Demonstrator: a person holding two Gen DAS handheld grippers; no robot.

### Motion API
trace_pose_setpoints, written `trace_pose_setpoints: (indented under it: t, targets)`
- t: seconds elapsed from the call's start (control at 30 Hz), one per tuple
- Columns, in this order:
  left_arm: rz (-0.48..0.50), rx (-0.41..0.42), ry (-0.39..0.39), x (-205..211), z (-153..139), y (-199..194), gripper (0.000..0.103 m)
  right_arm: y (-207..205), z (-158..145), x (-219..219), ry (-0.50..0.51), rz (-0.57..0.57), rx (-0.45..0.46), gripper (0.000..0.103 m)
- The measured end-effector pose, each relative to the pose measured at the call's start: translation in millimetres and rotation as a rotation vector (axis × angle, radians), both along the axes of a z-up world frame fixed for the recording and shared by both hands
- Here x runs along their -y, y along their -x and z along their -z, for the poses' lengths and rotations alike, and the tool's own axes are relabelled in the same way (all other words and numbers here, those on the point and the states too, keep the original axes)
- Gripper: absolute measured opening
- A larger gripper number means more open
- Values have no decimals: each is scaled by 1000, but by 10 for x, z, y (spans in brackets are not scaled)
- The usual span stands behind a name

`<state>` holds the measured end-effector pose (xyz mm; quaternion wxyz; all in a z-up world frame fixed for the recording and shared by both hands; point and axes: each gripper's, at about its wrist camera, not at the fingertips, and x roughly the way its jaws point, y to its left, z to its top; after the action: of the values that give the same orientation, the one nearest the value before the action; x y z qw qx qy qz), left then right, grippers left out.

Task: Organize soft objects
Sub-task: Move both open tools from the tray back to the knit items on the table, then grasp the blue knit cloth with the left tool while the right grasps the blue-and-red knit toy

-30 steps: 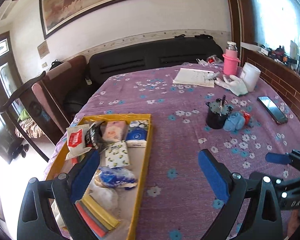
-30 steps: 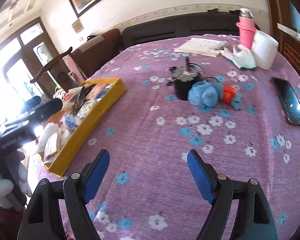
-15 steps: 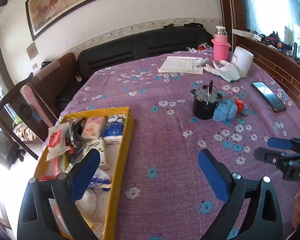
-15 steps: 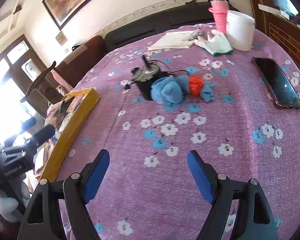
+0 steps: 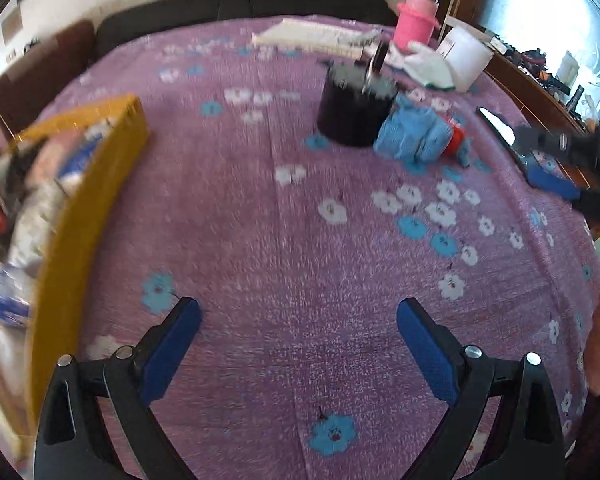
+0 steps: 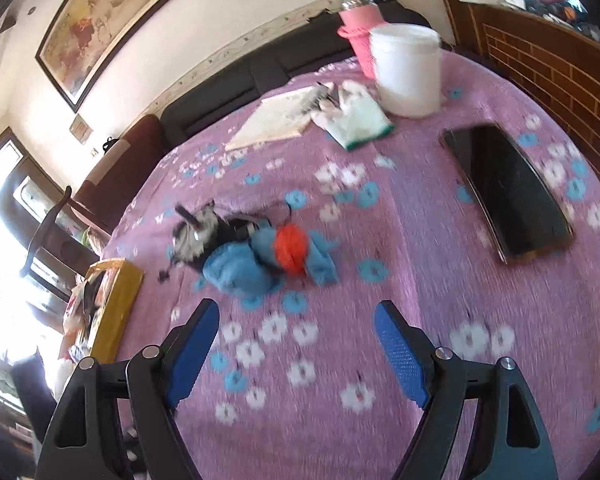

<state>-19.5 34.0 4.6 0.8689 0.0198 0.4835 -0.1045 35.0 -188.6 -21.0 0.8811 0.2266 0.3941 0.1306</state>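
Note:
A blue soft cloth bundle (image 6: 240, 268) with an orange-red piece (image 6: 290, 248) lies on the purple flowered tablecloth, next to a black cylinder (image 5: 352, 110). It also shows in the left wrist view (image 5: 414, 134). My right gripper (image 6: 298, 312) is open and empty, just short of the bundle. My left gripper (image 5: 298, 312) is open and empty over bare cloth, well short of the bundle. A yellow tray (image 5: 96, 184) with several soft packets stands at the left; it also shows in the right wrist view (image 6: 116, 304).
A black phone (image 6: 504, 192) lies at the right. A white tub (image 6: 406, 70), a pink bottle (image 5: 416, 20), a white glove (image 6: 356, 120) and a paper pad (image 6: 280, 120) stand at the far side. The right gripper shows at the left view's right edge (image 5: 560, 160).
Both grippers have moved forward and lower toward the blue bundle and the black cylinder. The tray has slid to the left edge of both views. Both stay open.

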Motion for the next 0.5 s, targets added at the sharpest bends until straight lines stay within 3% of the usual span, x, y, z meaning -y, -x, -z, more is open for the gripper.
trace_pose_setpoints:
  t: [0.17,0.33,0.4,0.47,0.5]
  targets:
    - [11,22,-52,85,45,47,103,-410,-44,-209,-56,-77,24,84]
    - [11,22,-53,79,38,56,103,-778,99,-413,-95,-103,-42,86]
    - [11,22,-52,79,40,59,103,-732,61,-514,-168,-229,-52,86]
    - [11,21,-56,79,41,60,103,-622,-6,-602,-352,-435,-70,86]
    - [11,21,-57,82,42,62,103,-505,-124,-605,-327,-463,-28,86]
